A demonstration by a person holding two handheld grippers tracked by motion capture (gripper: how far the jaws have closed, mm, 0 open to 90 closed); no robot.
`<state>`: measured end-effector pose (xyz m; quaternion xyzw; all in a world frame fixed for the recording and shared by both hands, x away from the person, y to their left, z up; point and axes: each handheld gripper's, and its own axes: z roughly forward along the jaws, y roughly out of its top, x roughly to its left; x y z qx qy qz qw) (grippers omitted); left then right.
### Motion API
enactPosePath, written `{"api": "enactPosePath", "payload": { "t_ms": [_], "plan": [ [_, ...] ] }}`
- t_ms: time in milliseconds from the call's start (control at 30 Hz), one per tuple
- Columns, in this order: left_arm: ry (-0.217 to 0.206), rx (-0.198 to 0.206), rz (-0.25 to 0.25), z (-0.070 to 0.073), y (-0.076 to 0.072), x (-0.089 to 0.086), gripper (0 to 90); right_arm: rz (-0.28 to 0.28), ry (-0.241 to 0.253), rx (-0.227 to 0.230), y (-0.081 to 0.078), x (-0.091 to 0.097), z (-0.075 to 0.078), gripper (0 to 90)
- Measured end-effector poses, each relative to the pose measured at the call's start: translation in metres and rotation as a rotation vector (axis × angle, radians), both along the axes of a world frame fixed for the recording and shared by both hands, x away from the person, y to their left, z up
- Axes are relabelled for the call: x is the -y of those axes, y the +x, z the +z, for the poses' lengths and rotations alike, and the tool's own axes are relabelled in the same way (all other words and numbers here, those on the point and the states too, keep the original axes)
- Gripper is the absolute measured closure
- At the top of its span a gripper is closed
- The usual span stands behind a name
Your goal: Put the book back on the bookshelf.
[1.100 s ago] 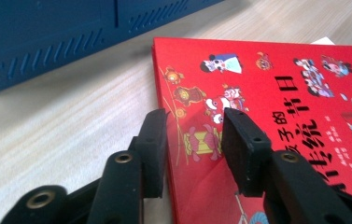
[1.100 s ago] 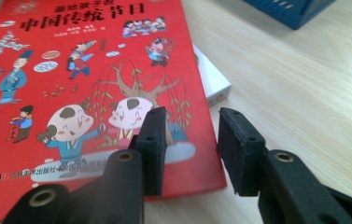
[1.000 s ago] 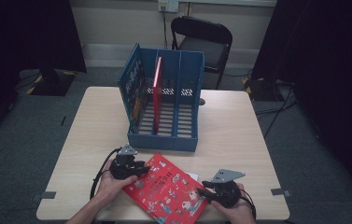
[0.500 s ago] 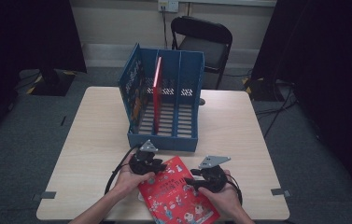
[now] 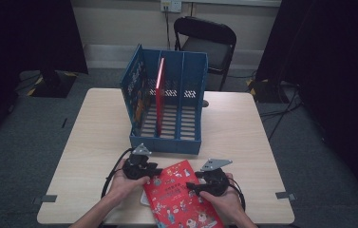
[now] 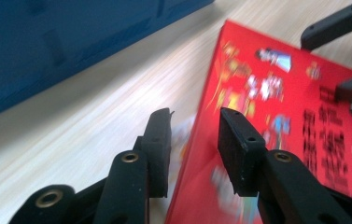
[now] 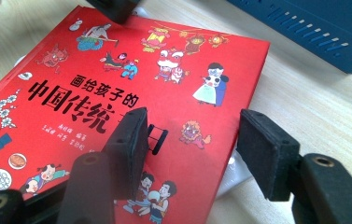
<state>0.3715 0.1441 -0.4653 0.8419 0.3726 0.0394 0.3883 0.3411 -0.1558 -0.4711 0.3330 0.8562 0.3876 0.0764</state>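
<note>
just in front of the blue file rack, the red picture book lay flat and askew on the pale wooden table, its near end hanging over the table's front edge. its glossy cover carried black chinese characters and small cartoon figures, lanterns and a lion head. something white peeked out from under it. a second thin red book stood upright in the rack.

at the book's left edge, the left gripper had its jaws narrowly parted, straddling that edge without clamping. at the right edge, the right gripper had one jaw over the cover and one past the edge; its jaws had just been opening, the book between them unpinched.

compared with a second before, both hands sat closer together and the book's far end had swung to point more toward the rack.
</note>
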Motion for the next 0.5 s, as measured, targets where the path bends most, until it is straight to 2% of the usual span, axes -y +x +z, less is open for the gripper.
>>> {"api": "enactPosePath", "payload": {
  "t_ms": [67, 200, 233, 300, 400, 500],
  "plan": [
    [-0.003, 0.015, 0.017, 0.002, -0.011, -0.014, 63.3, -0.004, -0.003, 0.004, -0.001, 0.000, 0.000, 43.7],
    [-0.017, -0.011, 0.047, 0.000, -0.029, -0.035, 58.5, -0.009, 0.000, 0.007, -0.002, 0.000, 0.000, 43.8],
    [-0.010, -0.010, 0.051, 0.001, -0.032, -0.039, 57.5, -0.008, 0.000, 0.006, -0.001, 0.000, 0.000, 43.9],
    [-0.026, -0.025, 0.056, 0.000, -0.039, -0.045, 56.5, -0.011, 0.002, 0.006, -0.002, 0.000, 0.000, 43.9],
    [-0.038, -0.055, 0.039, -0.005, -0.044, -0.047, 57.2, -0.012, 0.002, 0.009, -0.002, 0.000, -0.001, 43.9],
    [-0.038, -0.073, -0.005, -0.008, -0.045, -0.039, 59.0, -0.010, 0.005, 0.011, -0.002, 0.000, -0.001, 43.9]
  ]
}}
